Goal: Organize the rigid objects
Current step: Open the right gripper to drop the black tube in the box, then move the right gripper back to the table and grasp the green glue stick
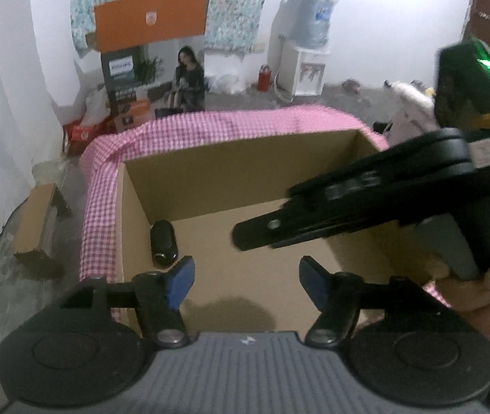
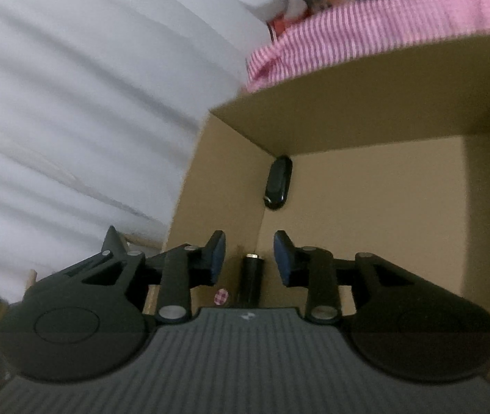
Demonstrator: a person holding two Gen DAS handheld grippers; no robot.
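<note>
My surface [image 1: 210, 122], covered in pink checked cloth, fills the frame's middle; an open cardboard box [image 1: 231, 169] sits directly on it, reaching toward the lower right.

No lettering is legible to me: the print on the dark carton [image 1: 122, 69] and the emblem on the orange panel [image 1: 151, 19] are too blurred.

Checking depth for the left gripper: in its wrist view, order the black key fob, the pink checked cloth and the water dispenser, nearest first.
From the left gripper:
1. Black key fob, in the box, left corner.
2. Pink checked cloth, behind the box.
3. Water dispenser, far wall, right.
</note>
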